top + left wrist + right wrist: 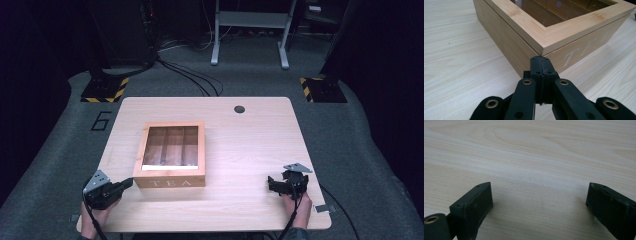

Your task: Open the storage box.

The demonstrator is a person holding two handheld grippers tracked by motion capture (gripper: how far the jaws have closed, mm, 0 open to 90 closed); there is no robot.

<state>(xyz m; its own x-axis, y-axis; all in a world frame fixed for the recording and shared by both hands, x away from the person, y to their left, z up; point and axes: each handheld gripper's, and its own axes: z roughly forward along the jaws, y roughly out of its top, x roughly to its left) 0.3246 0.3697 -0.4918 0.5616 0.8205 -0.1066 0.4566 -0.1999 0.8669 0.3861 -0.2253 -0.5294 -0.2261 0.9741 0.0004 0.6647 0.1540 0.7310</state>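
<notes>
the wooden tea box (170, 156) is sitting left of centre on the pale wooden table (250, 150), lid down, its glass window showing three dividers inside and the word "tea" facing the person's edge. the left gripper (127, 184) is pointing at the box's near left corner, tips just beside it; in the left gripper view the left gripper (541, 65) is pressing its jaws flat together with nothing between them, right at that corner, though contact is too close to call. over on the far side, well apart from the box, the right gripper (272, 184) is resting low near the table's front right, held by a hand (300, 204). in the right gripper view the right gripper (539, 195) is spreading its jaws wide over bare wood grain.
</notes>
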